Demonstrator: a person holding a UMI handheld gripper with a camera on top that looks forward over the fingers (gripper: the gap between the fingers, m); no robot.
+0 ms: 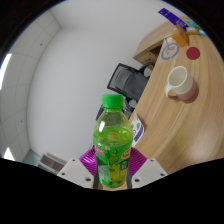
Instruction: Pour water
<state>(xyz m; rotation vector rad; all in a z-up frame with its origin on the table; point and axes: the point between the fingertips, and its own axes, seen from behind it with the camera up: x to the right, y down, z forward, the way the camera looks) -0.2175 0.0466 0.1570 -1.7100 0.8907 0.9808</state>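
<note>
With the claw pinching the green bottle between its pads, lifted and tilted off the tabletop, you look mid-carry — next, bring its capped mouth over the white cup, well apart.

- Worktop: light wood surface, curved edge, seen strongly tilted.
- White mug stands on it, at about 2 o'clock from the green bottle.
- Purple item and small coloured pieces at the far end; identity unclear.
</note>
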